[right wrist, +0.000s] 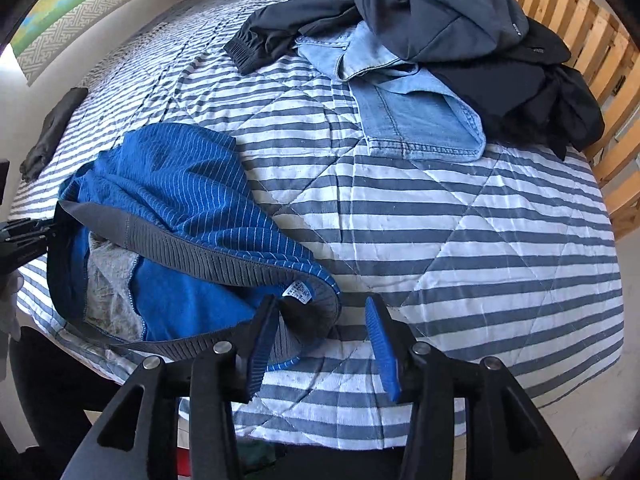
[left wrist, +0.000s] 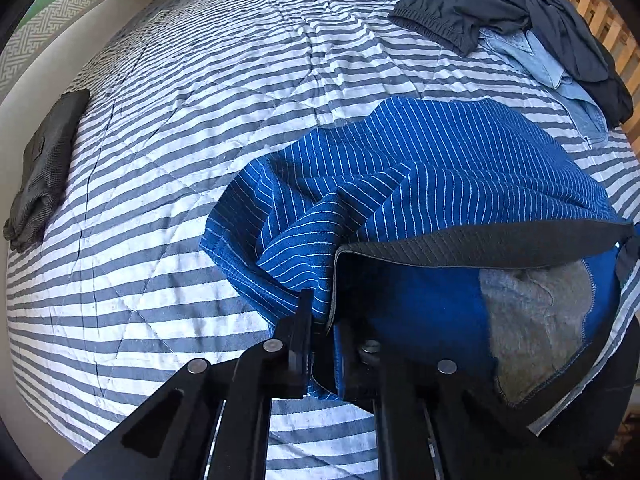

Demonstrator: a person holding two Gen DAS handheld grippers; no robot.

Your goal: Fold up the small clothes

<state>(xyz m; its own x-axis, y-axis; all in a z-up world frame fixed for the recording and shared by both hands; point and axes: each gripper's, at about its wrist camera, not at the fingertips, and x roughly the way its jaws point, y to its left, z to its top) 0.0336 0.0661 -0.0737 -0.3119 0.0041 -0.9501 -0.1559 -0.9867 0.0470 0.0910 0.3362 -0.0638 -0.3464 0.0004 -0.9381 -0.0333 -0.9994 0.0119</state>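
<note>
One striped quilt (right wrist: 480, 240) fills both views. One pile of dark and denim clothes (right wrist: 420, 40) sits upper right; one blue pinstriped underwear (left wrist: 420, 168) lies centre. One folded grey garment (left wrist: 44, 168) rests far left. Left gripper (left wrist: 320, 320) pinches the underwear's edge; right gripper (right wrist: 320, 332) stands apart beside its waistband.

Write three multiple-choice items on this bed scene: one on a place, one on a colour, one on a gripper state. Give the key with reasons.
1. Where does the folded grey garment lie?
A. on the clothes pile
B. alone near the quilt's far left edge
C. under the blue underwear

2. What colour is the underwear's waistband?
A. grey
B. red
C. white

3. How is the left gripper?
A. open above the quilt
B. shut on the blue striped underwear
C. shut on the denim

Key: 1 B, it sits apart by the striped quilt edge; 2 A, the ribbed band is grey; 3 B, blue fabric is pinched between its fingers.
</note>
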